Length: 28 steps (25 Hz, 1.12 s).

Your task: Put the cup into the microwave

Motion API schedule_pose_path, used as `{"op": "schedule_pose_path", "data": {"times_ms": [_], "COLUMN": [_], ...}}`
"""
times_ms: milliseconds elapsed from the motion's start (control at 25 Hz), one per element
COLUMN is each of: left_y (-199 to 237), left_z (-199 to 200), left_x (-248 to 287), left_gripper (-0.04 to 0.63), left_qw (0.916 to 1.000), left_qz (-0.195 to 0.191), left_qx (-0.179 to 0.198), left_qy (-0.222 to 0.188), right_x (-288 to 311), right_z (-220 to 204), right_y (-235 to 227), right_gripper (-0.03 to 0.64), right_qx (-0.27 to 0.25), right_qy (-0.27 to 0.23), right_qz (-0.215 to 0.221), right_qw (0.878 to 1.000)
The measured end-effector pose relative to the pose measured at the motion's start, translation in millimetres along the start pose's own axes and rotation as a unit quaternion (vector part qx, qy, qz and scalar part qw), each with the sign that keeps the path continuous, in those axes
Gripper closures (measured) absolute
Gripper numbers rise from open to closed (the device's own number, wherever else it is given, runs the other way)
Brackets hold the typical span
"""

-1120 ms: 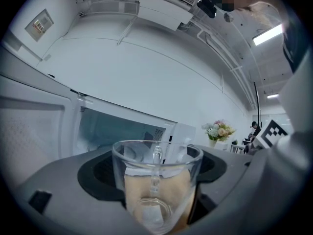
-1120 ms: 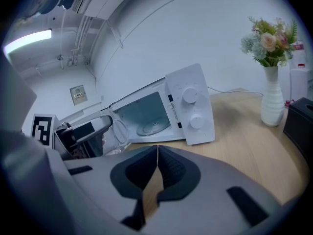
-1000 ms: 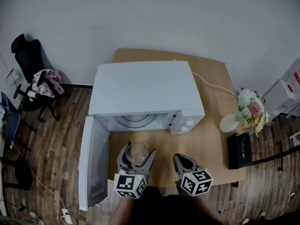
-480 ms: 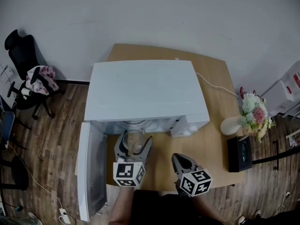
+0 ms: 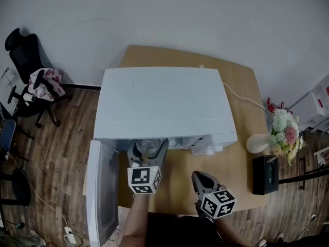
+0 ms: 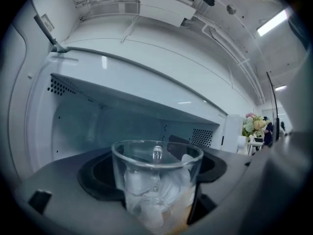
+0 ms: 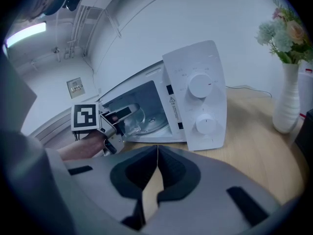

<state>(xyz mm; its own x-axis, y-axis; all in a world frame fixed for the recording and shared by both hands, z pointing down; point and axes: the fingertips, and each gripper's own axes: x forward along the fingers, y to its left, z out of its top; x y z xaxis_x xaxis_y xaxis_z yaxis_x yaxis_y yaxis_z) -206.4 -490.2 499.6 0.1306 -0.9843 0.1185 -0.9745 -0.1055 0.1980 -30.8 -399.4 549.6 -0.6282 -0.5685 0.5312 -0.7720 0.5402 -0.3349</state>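
Cup [image 6: 156, 182] (clear glass) sits clamped in the left tongs [image 5: 148, 148] at the microwave [image 5: 164, 102] mouth. Right tongs [image 7: 156, 151] hover over the counter [image 7: 254, 126], pressed together, empty.

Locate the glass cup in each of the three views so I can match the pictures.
Head view: the cup sits left of centre, held in the left gripper at the open front of the microwave.
Left gripper view: bottom centre, between the jaws, with the cavity behind it.
Right gripper view: left of centre, at the cavity opening.
Shared landmark: the white microwave, visible in all three views.
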Motion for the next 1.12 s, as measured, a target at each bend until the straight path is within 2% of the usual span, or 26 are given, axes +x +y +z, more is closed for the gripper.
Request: {"op": "schedule_pose_path", "data": {"times_ms": [600, 1120], "left_y": [27, 37], "left_z": [-5, -10], "left_x": [55, 69], "left_gripper": [0.189, 0.189], "left_qw": [0.9989, 0.9977], "left_qz": [0.017, 0.037], "left_qx": [0.042, 0.057], "left_qy": [-0.007, -0.001], "right_x": [14, 16], "right_z": [-6, -5], "right_y": [-3, -4], "right_gripper": [0.621, 0.621], "right_qx": [-0.004, -0.007], "right_qy": [0.022, 0.024], "right_qz": [-0.008, -0.010], "right_qw": [1.000, 1.000]}}
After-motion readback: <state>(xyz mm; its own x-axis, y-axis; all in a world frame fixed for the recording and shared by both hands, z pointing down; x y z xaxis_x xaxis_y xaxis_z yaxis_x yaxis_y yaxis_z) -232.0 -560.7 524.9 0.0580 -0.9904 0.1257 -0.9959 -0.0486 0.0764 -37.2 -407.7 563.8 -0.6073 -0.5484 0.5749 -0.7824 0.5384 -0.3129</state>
